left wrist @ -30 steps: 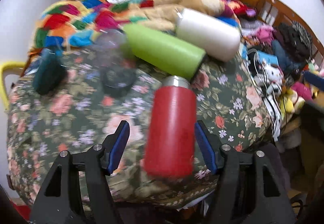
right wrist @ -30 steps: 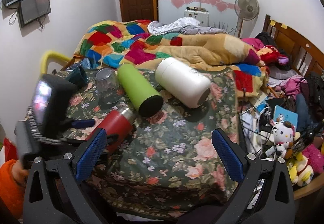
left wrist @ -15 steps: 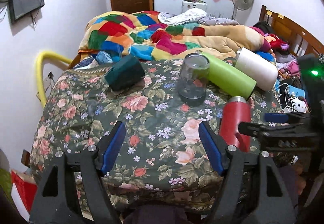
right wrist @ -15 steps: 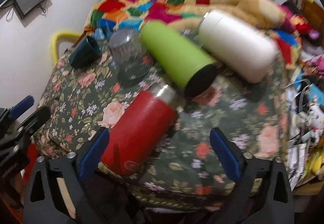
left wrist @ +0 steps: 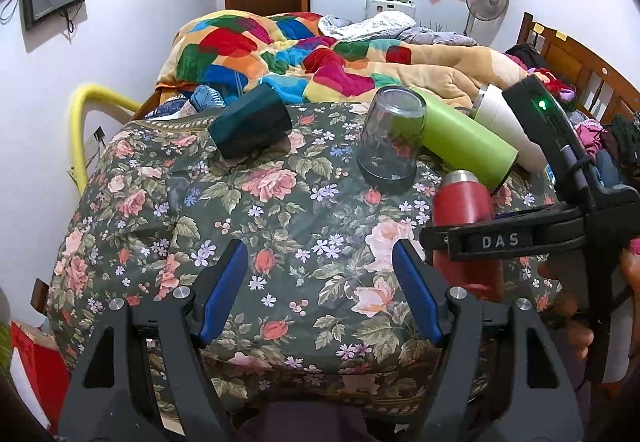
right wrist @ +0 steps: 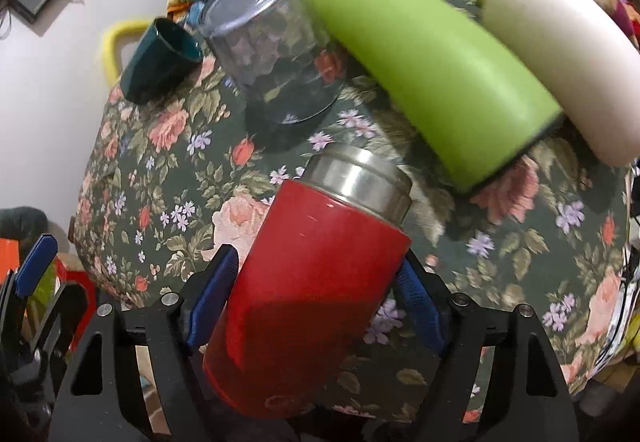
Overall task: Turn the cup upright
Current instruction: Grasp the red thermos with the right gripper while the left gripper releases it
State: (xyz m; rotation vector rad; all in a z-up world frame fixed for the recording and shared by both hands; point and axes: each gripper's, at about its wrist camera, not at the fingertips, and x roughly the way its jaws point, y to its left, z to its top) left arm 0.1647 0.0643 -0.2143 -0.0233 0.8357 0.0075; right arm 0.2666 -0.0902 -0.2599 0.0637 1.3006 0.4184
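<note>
A red cup with a steel rim (right wrist: 312,274) lies on its side near the front right of the flowered table (left wrist: 248,226). My right gripper (right wrist: 316,286) has a blue finger on each side of its body and looks shut on it. It also shows in the left wrist view (left wrist: 464,218), where the right gripper (left wrist: 520,238) crosses in front of it. My left gripper (left wrist: 320,282) is open and empty above the table's front edge.
A green bottle (right wrist: 432,82) and a white bottle (right wrist: 560,42) lie on their sides behind the red cup. A clear glass (left wrist: 390,140) stands upside down mid-table. A dark teal cup (left wrist: 250,126) lies at the back left. A bed with a patchwork quilt (left wrist: 304,50) is behind.
My left gripper has swung left off the red cup and pulled back. My right gripper has moved in and closed around the red cup.
</note>
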